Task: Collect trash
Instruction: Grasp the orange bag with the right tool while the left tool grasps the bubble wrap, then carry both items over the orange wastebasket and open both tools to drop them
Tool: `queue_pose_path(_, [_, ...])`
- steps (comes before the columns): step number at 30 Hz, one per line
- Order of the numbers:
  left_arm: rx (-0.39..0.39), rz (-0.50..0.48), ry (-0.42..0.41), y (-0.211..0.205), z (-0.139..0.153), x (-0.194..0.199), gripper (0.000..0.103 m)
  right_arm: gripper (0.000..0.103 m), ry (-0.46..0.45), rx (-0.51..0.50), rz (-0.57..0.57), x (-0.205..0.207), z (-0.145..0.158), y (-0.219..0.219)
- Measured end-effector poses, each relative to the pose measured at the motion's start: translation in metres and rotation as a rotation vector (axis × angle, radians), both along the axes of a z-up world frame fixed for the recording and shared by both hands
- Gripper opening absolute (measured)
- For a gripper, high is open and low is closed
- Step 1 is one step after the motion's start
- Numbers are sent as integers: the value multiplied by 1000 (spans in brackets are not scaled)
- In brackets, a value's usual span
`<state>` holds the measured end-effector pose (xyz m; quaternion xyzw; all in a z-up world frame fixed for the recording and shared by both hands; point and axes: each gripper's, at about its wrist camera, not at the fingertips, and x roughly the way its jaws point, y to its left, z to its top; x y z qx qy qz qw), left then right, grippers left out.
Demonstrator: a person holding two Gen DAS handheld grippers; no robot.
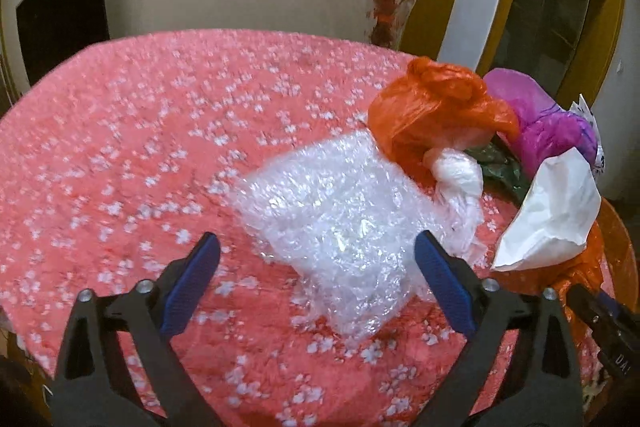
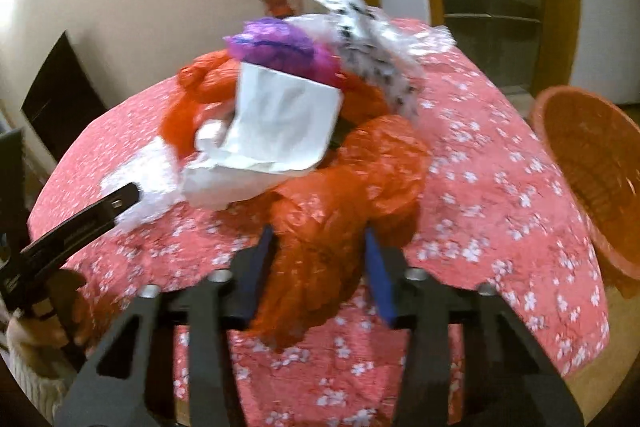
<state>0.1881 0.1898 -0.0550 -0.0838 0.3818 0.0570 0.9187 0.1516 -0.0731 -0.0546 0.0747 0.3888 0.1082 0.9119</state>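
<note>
Left wrist view: left gripper (image 1: pixel 316 259) spread wide, empty, over the bubble wrap (image 1: pixel 340 227), whose long axis runs away toward the orange bag (image 1: pixel 432 111). Right gripper (image 2: pixel 320 267) pinches crumpled orange plastic (image 2: pixel 344 195) on the tablecloth (image 2: pixel 500 207).

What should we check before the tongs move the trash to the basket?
1. Right tongs pinching the orange bag: ok.
2. Left tongs open around the bubble wrap: ok, not yet gripping.
3. White paper loose atop the pile: not ok, may slide off.
4. Basket near, at the table's right edge: ok.
5. Basket empty: cannot tell.
</note>
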Motion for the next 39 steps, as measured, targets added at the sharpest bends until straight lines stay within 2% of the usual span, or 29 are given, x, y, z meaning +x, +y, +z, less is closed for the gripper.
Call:
queue_pose_path(3, [-45, -28, 10, 0, -4, 2, 74, 28, -15, -11, 11, -6, 4, 0])
queue_pose_path(6, [-65, -63, 2, -7, -5, 0, 51, 26, -25, -10, -2, -10, 6, -9])
queue_pose_path(9, [-52, -84, -14, -12, -2, -1, 40, 26, -39, -23, -20, -13, 9, -15])
queue_pose_path(11, [-44, -91, -26, -14, 0, -4, 29, 26, -59, -44, -41, -17, 14, -22])
queue_pose_path(14, [-41, -97, -46, -15, 6, -8, 22, 26, -77, -55, -69, -20, 19, -34])
queue_pose_path(18, [-16, -98, -75, -16, 17, -21, 18, 26, -102, -69, -108, -23, 25, -46])
queue_pose_path(29, [5, -103, -183, -26, 61, -51, 17, 26, -185, -80, -179, -38, 42, -77])
queue_pose_path(34, [-1, -159, -227, -58, 83, -60, 17, 26, -211, -88, -234, -44, 48, -101])
queue_pose_path(39, [-11, -274, -265, -114, 100, -57, 17, 26, -222, -90, -302, -46, 53, -130])
